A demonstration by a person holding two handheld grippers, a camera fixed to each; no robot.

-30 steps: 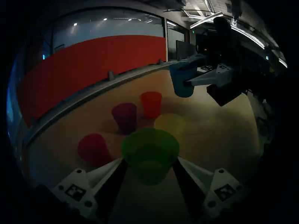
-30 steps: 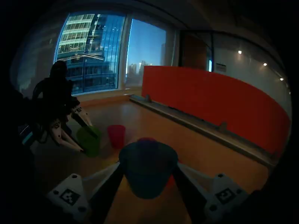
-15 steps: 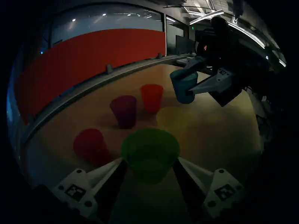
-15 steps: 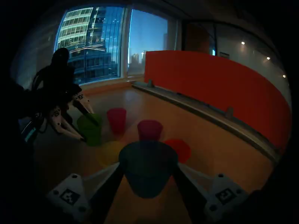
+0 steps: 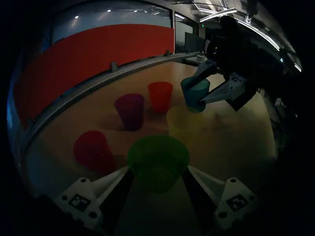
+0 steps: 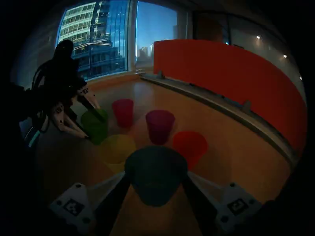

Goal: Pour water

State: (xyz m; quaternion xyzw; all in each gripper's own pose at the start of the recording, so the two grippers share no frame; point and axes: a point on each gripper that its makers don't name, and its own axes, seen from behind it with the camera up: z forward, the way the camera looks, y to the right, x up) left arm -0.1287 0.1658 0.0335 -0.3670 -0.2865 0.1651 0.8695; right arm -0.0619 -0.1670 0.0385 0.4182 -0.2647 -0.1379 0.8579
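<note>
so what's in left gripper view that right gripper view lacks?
Left gripper view adds the ceiling light strips. Right gripper view adds the window with towers outside. Shared: the red wall panel, the wooden surface, the red cup, purple cup, orange cup and yellow cup, plus the green cup in the left claw and the teal cup in the right claw.

In the left gripper view, the green cup at 6 o'clock is too dim inside to tell any water. In the right gripper view, the teal cup at 6 o'clock hides the near edge of the yellow cup and the orange cup's base. At 10 o'clock the person seems a mere silhouette, the hands lost in the dark.
</note>
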